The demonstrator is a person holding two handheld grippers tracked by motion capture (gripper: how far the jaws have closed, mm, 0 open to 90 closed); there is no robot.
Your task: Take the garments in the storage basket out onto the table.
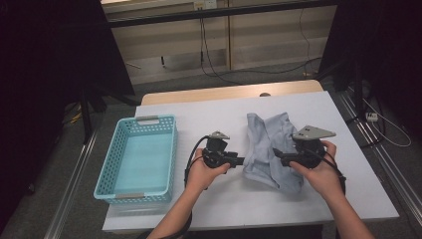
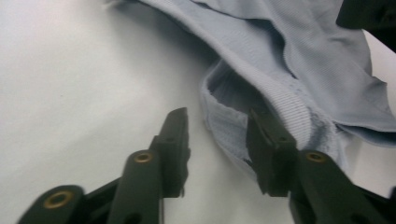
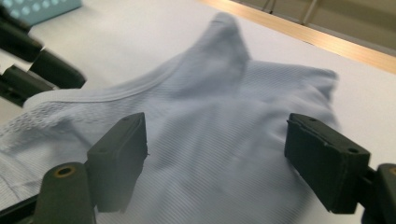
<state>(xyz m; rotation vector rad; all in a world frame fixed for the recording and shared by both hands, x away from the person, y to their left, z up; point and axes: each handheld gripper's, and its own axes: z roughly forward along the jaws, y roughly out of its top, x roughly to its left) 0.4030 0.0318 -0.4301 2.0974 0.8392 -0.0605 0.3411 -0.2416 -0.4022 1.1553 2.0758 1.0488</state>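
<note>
Evidently the pale blue garment (image 1: 271, 149), lying crumpled right of centre in the high view, is light, limp and ribbed; the banded hem (image 2: 289, 112) looks the firmest hold. Left gripper (image 2: 217, 149) stands partly open astride that hem's edge, unpressed. Right gripper (image 3: 215, 158) gapes wide above the cloth, holding nothing. Folds hide the garment's underside. The basket (image 1: 137, 186) sits lower left.

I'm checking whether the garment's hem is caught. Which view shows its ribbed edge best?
The left gripper view: the pale blue ribbed fabric garment's folded band lies close up, beside one pad. The high view shows the whole garment small on the white table; the right gripper view shows its middle, blurred.
</note>
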